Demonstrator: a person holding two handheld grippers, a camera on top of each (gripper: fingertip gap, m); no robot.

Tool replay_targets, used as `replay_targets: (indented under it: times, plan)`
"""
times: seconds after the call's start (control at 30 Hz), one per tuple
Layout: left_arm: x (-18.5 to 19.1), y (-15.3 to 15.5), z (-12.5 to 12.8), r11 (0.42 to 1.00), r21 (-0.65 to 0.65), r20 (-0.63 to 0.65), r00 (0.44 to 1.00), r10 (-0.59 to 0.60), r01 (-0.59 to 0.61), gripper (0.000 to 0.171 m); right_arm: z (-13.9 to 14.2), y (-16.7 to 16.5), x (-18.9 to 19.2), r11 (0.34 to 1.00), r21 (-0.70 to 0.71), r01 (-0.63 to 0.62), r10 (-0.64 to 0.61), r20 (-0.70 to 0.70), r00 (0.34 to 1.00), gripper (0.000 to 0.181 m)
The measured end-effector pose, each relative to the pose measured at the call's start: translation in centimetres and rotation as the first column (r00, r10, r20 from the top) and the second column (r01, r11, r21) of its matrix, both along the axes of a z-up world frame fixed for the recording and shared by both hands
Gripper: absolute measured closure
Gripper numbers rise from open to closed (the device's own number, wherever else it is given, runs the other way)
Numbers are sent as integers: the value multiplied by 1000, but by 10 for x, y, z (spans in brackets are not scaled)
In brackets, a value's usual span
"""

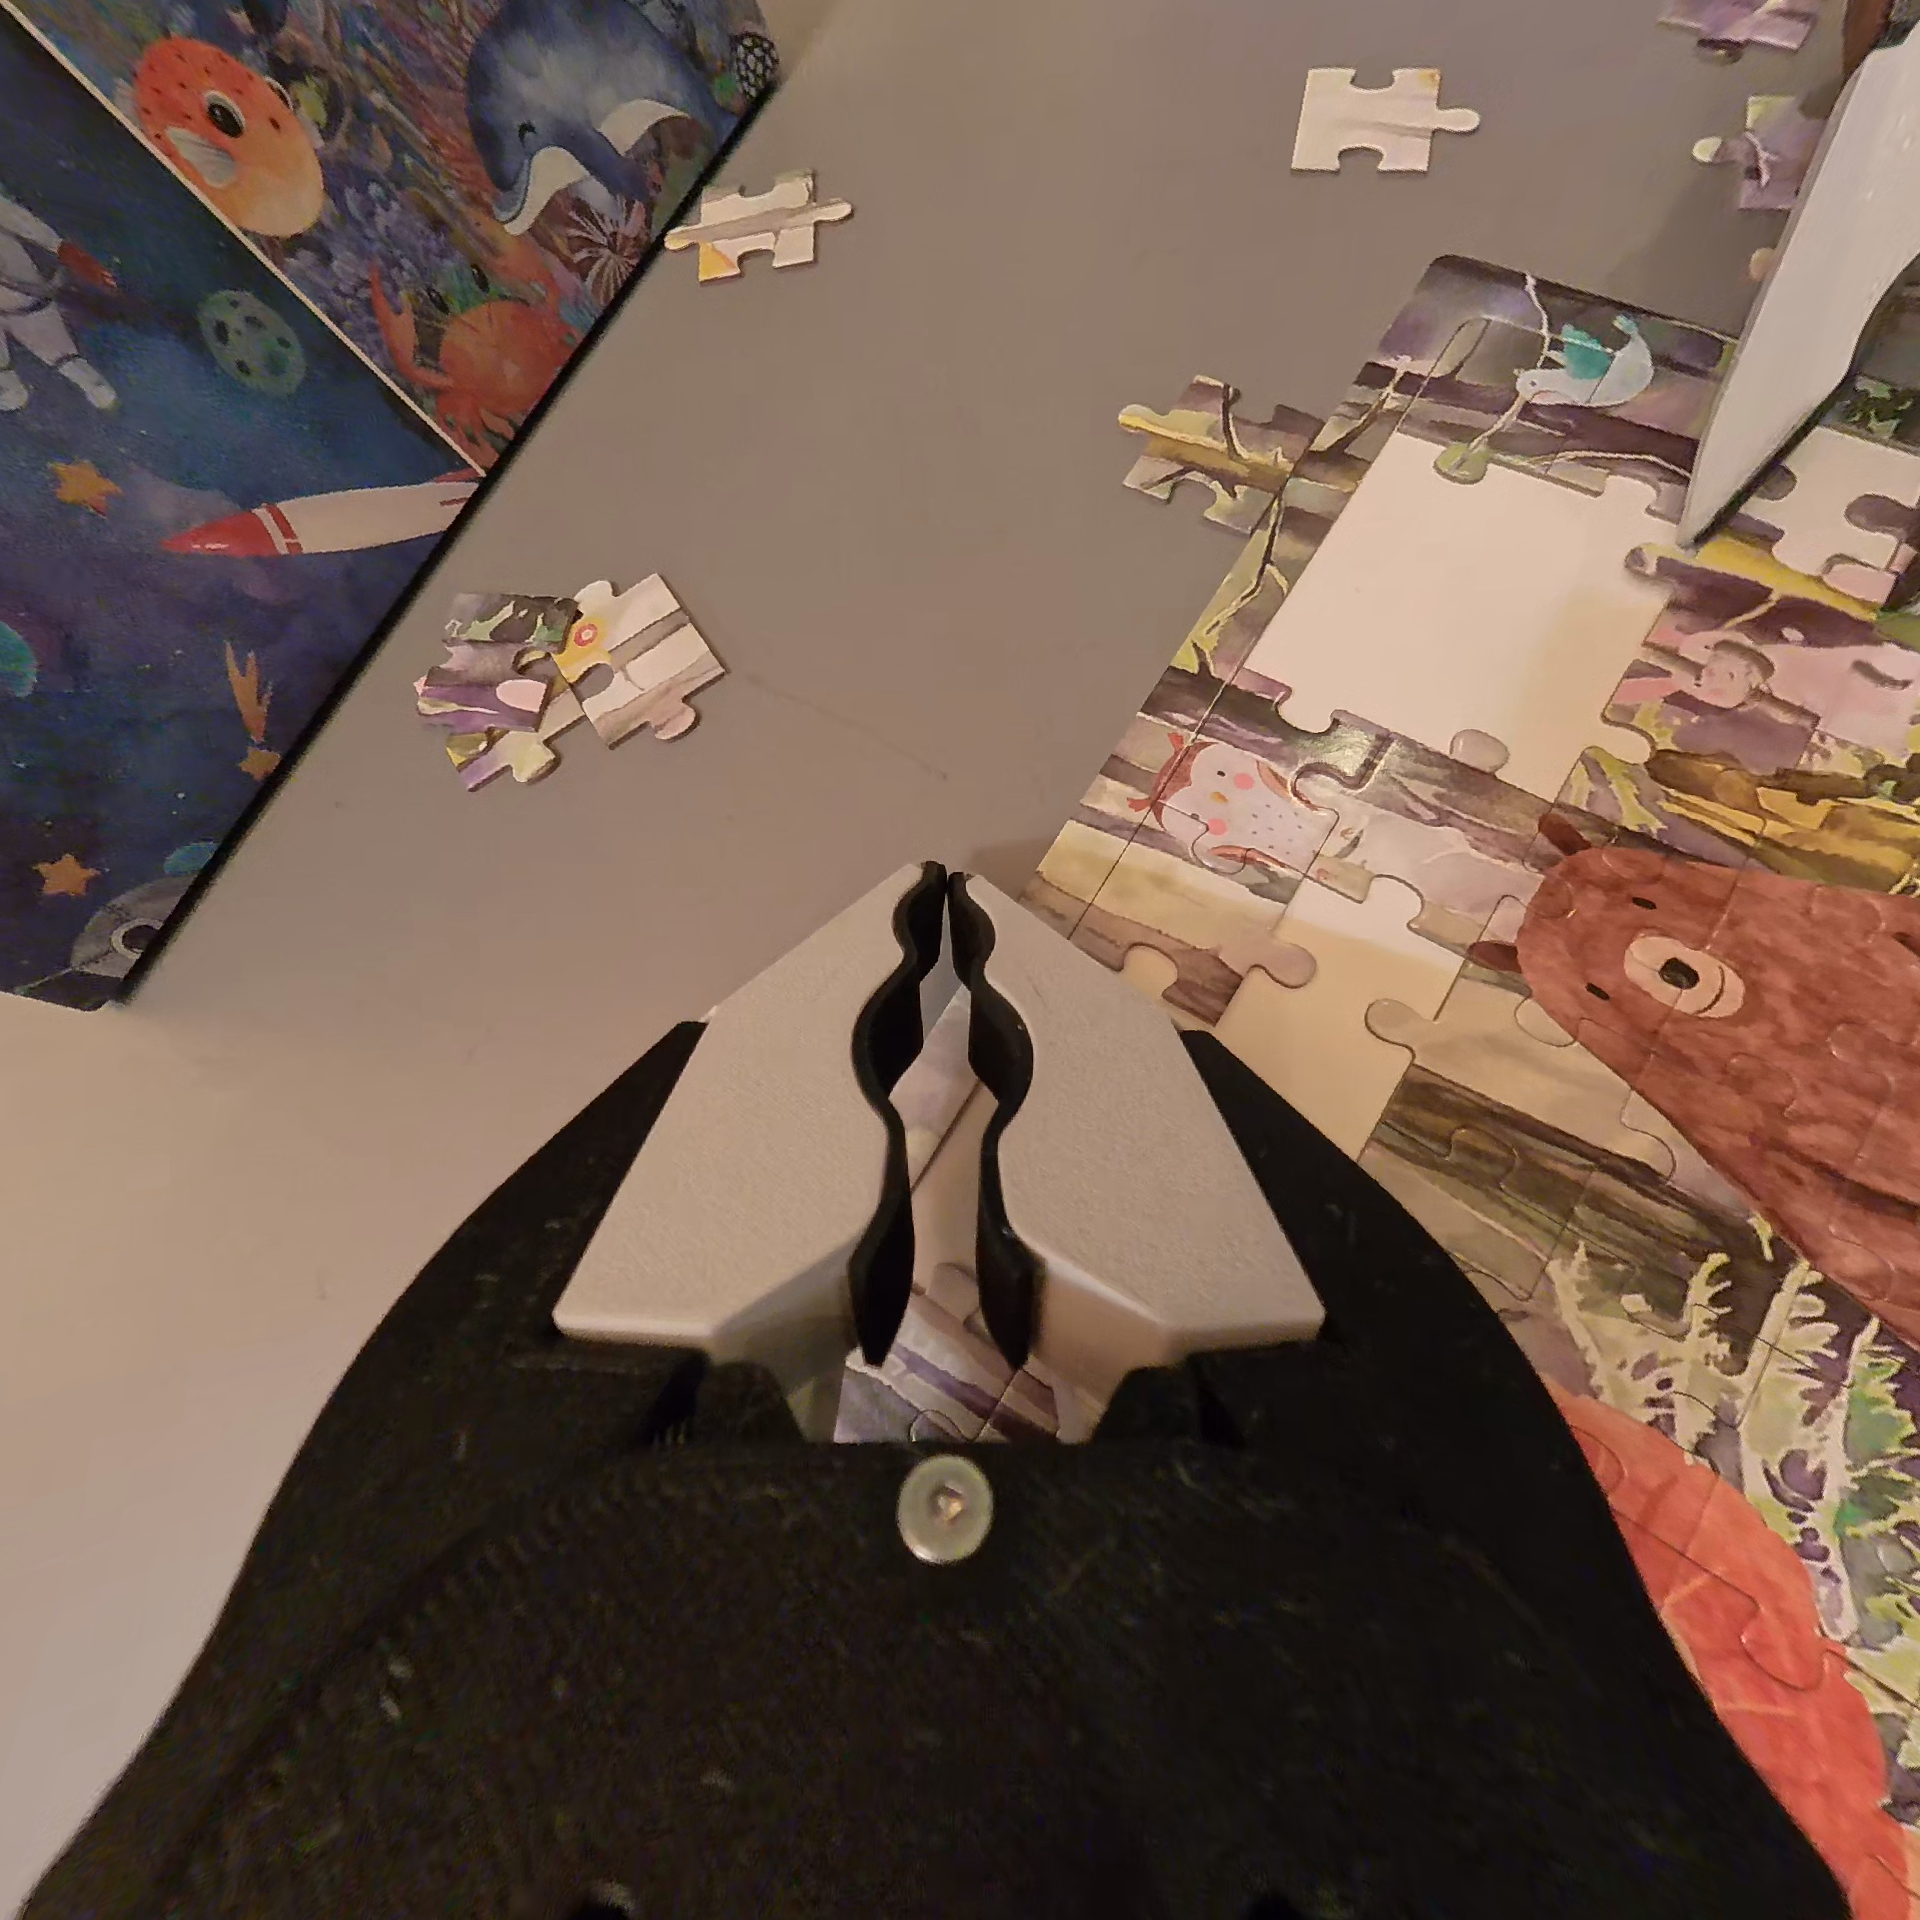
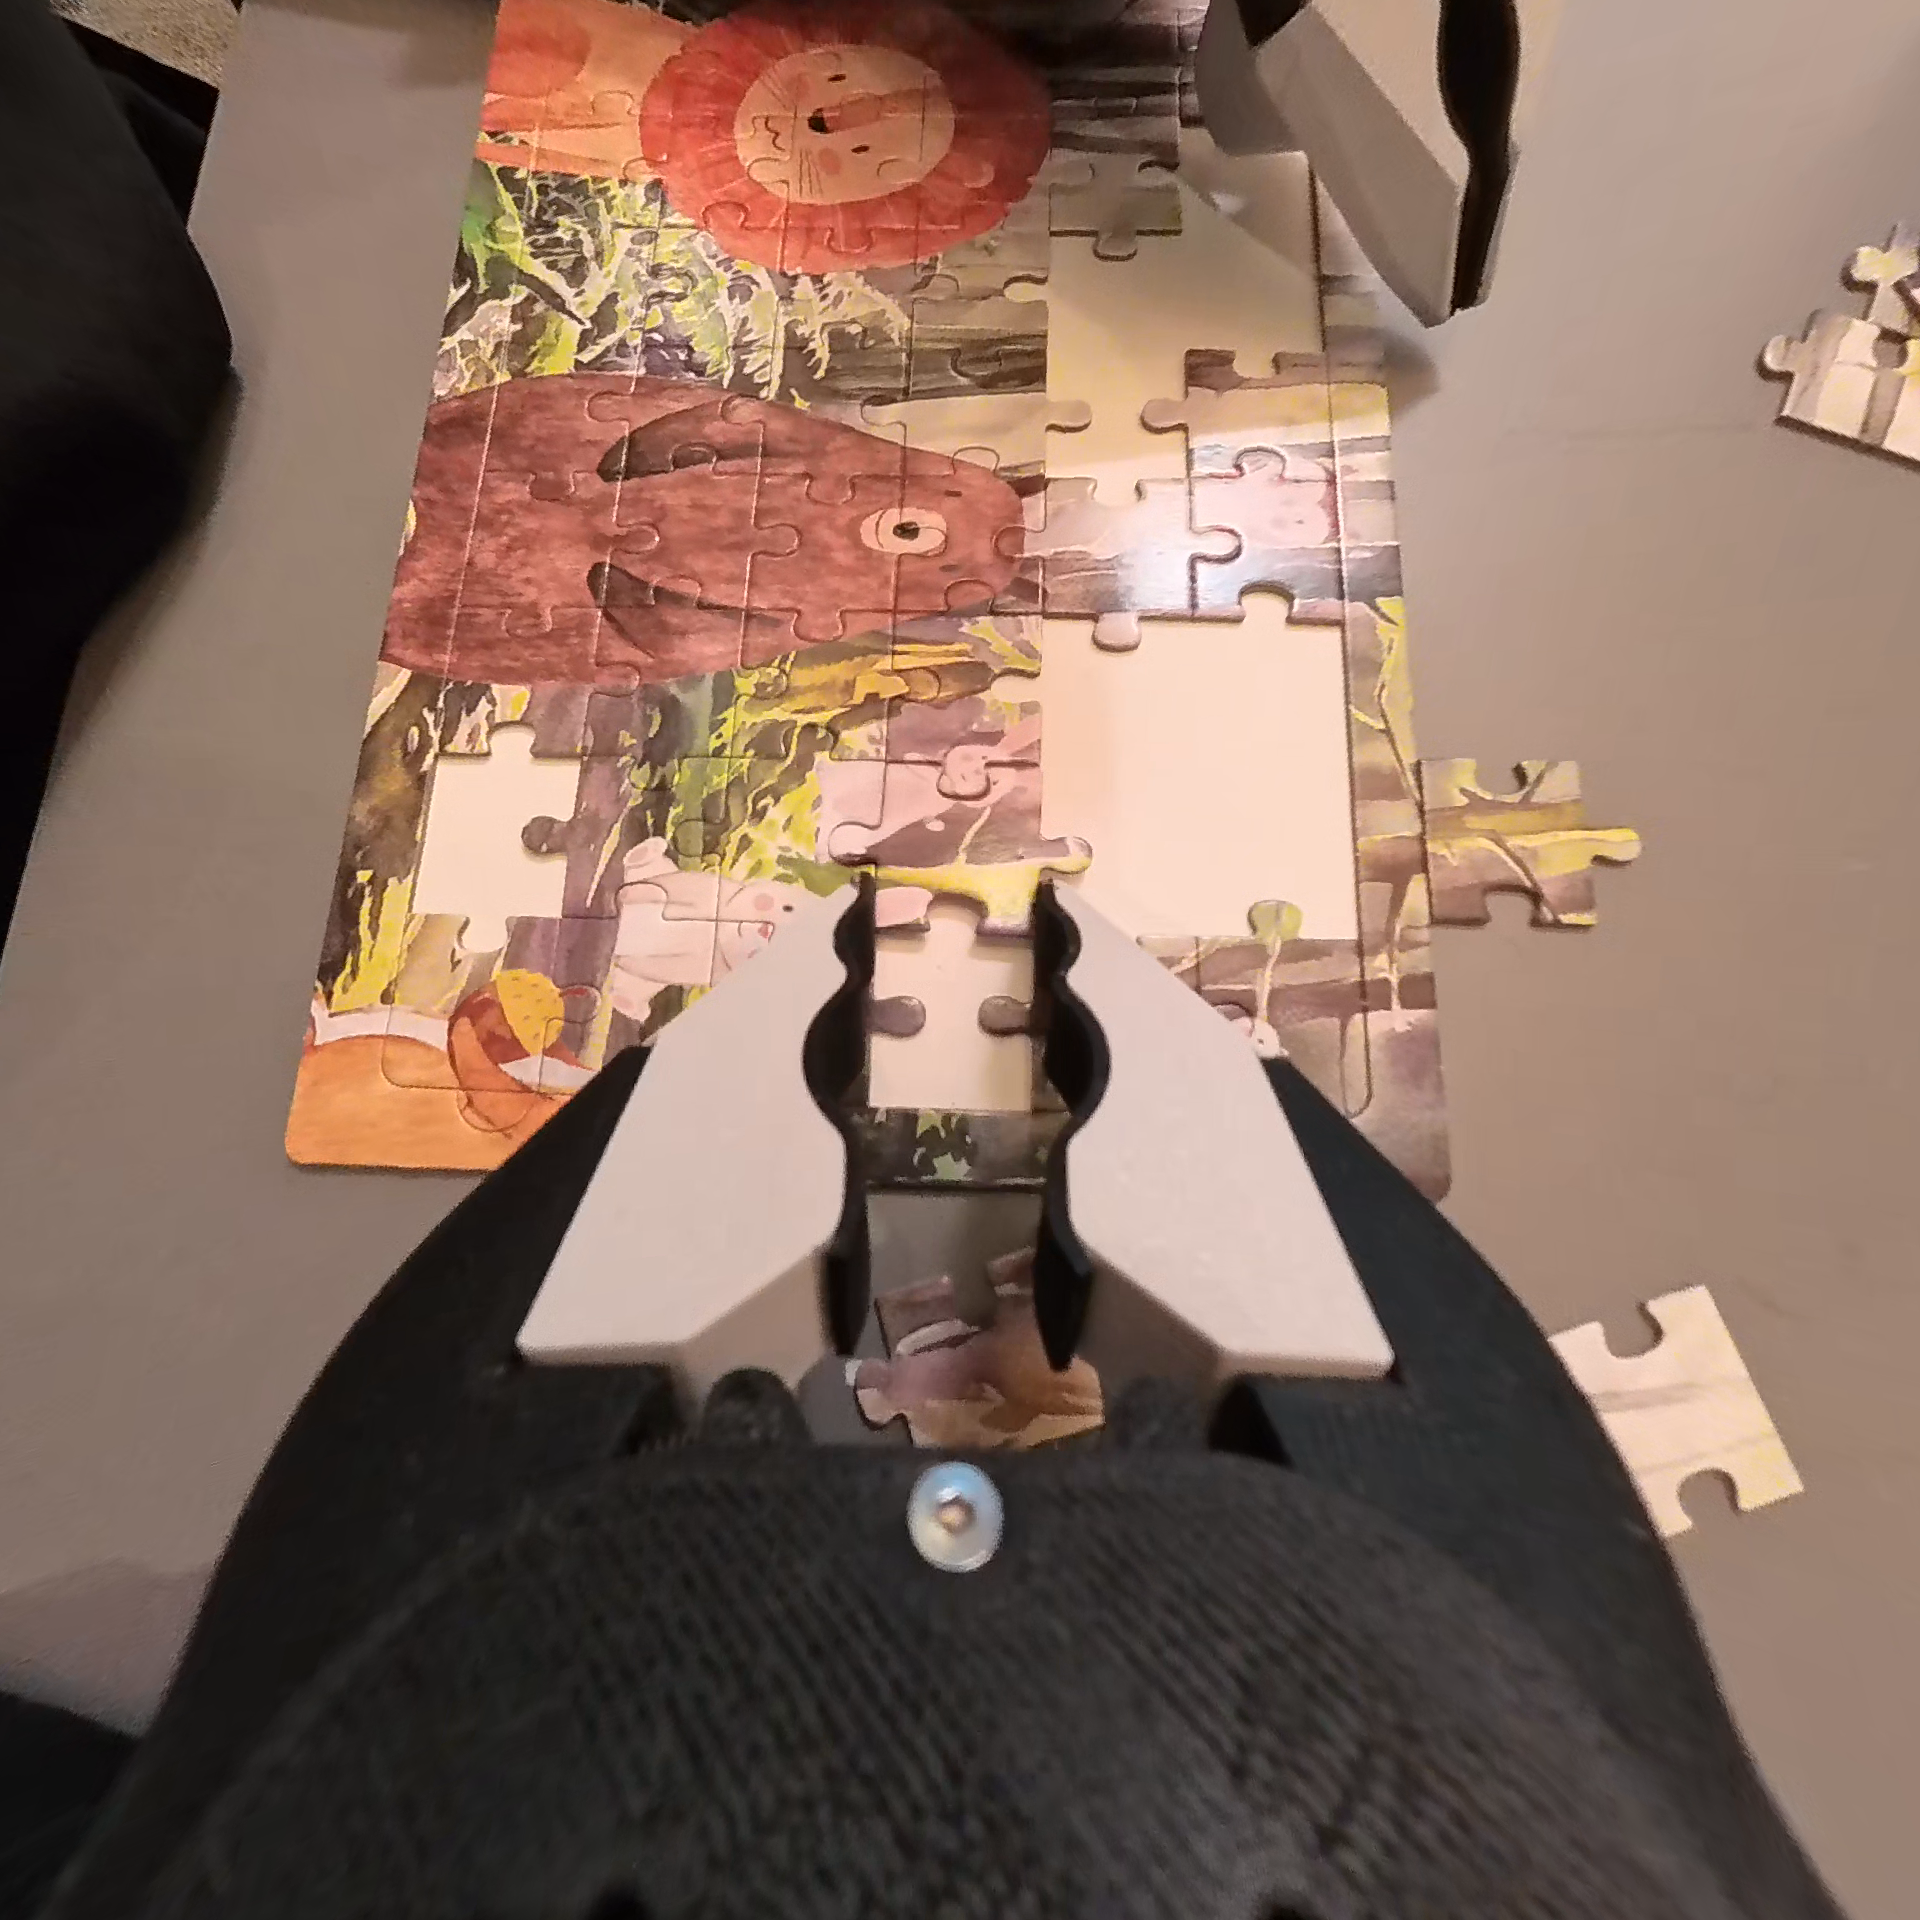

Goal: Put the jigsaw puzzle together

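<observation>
Your left gripper [image 1: 943, 883] has its tongs pressed together with nothing between the tips, hovering over the grey table [image 1: 831, 499] at the near corner of the jigsaw puzzle [image 1: 1621, 1018]. Your right gripper [image 2: 951, 899] has its tongs apart, straddling a yellow-green piece [image 2: 971, 883] at the edge of a blank gap — whether the pads touch it, I cannot tell. Loose pieces lie around: a small cluster [image 1: 566, 675] near the picture boards [image 1: 208, 436], one face-down piece [image 1: 1371, 120].
</observation>
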State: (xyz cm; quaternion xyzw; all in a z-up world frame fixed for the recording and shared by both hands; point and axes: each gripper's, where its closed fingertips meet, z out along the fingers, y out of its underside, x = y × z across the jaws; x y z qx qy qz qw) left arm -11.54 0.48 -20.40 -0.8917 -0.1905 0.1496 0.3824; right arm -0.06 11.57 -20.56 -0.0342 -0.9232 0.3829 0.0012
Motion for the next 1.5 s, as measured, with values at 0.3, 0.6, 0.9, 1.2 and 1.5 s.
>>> replay_targets:
  times: [0.3, 0.6, 0.9, 1.2, 1.5]
  plan:
    - [0, 0, 0, 1000, 1, 3, 1000, 1, -1, 171, 0, 1, 1, 1000, 3, -5, 5, -5, 1000, 152]
    - [0, 0, 0, 1000, 1, 4, 1000, 2, -2, 171, 0, -1, 0, 1000, -3, -4, 4, -7, 1000, 152]
    - [0, 0, 0, 1000, 2, 5, 1000, 2, -2, 171, 0, -2, 1, 1000, -4, -7, 7, -10, 1000, 152]
    - [0, 0, 0, 1000, 1, 5, 1000, 1, -1, 171, 0, -1, 0, 1000, -4, -4, 4, -12, 1000, 152]
    - [0, 0, -1, 1000, 0, 5, 1000, 1, -1, 171, 0, -1, -1, 1000, -4, 0, 0, -17, 1000, 152]
